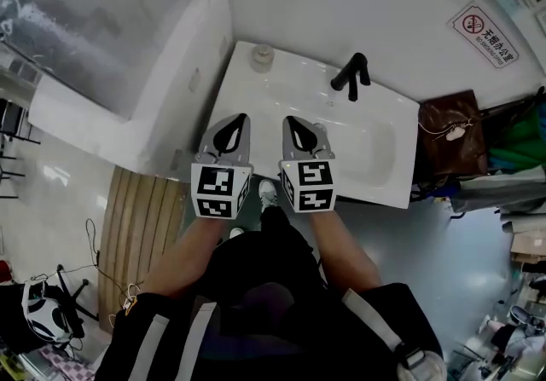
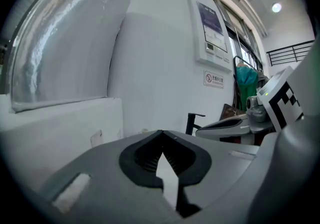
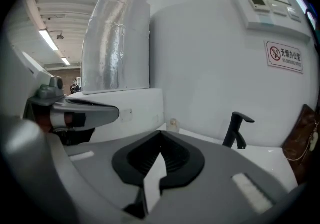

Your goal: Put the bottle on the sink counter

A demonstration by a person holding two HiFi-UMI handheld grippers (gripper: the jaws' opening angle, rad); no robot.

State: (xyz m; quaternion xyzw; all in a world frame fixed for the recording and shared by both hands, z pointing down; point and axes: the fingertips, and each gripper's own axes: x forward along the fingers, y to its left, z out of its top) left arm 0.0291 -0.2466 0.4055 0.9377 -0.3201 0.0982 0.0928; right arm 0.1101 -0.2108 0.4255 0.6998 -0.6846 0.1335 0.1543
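A small pale bottle [image 1: 261, 56] stands upright on the far left corner of the white sink counter [image 1: 256, 94]. The right gripper view shows the bottle [image 3: 173, 124] just beyond the jaw tips, still far off. My left gripper [image 1: 240, 120] and right gripper [image 1: 290, 121] hover side by side over the counter's near part, both pointing at the back wall. Each has its jaws shut with nothing between them, as seen on the left gripper [image 2: 161, 134] and right gripper [image 3: 161, 134] in their own views. Neither touches the bottle.
A black faucet [image 1: 351, 77] rises at the back of the basin [image 1: 375, 145]. A white ledge [image 1: 162, 89] adjoins the counter on the left, with wooden slats [image 1: 136, 226] on the floor below. A brown bag [image 1: 450, 132] hangs to the right.
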